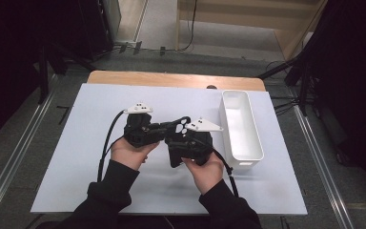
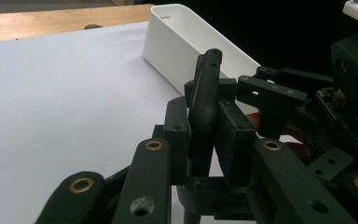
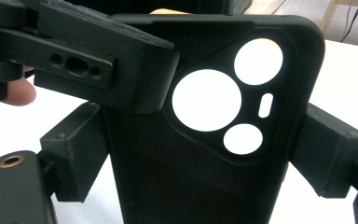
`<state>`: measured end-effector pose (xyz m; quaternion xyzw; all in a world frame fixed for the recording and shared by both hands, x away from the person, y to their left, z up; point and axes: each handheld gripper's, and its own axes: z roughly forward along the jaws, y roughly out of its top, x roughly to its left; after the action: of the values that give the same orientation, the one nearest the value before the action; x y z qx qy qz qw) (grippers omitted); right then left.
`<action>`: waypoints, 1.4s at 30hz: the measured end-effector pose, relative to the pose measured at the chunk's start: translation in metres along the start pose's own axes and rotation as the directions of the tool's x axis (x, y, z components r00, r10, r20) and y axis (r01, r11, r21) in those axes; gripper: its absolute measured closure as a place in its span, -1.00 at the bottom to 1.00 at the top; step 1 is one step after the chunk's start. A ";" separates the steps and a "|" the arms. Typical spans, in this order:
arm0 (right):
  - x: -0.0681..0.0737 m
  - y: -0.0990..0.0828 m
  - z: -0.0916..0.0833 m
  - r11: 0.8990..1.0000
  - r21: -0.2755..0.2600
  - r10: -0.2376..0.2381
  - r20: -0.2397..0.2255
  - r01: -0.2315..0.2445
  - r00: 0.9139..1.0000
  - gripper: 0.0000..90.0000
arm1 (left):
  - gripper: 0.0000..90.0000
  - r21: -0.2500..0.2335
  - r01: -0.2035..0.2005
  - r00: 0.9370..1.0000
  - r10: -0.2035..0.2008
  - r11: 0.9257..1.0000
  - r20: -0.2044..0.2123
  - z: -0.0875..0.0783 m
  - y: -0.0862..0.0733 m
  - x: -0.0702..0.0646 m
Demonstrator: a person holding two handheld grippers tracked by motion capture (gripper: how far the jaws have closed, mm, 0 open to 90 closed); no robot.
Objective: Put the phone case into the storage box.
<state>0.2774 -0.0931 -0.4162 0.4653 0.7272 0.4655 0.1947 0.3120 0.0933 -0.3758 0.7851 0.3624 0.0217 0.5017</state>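
Left of the hands: bare white mat, open to its edge.
Far side: mat free up to the wooden table edge.
Right: long white bin blocks, just beside the right gripper.

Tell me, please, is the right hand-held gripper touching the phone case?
Touching. In the right gripper view, the right hand-held gripper has its two pads pressed against the long edges of the black phone case, one on each side, with no gap.

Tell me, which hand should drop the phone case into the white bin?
Right, probably. The right gripper clamps the phone case across both sides and sits nearest the white bin; the left gripper only pinches one edge.
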 end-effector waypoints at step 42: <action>-0.025 -0.004 -0.006 0.998 0.029 0.060 -0.006 -0.059 0.998 -0.74 | -0.29 0.015 -0.067 0.997 0.067 0.998 0.024 -0.014 -0.008 0.024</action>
<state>0.2836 -0.1181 -0.4205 0.4878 0.7203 0.4623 0.1715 0.3194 0.1199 -0.3831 0.8010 0.3302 0.0266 0.4987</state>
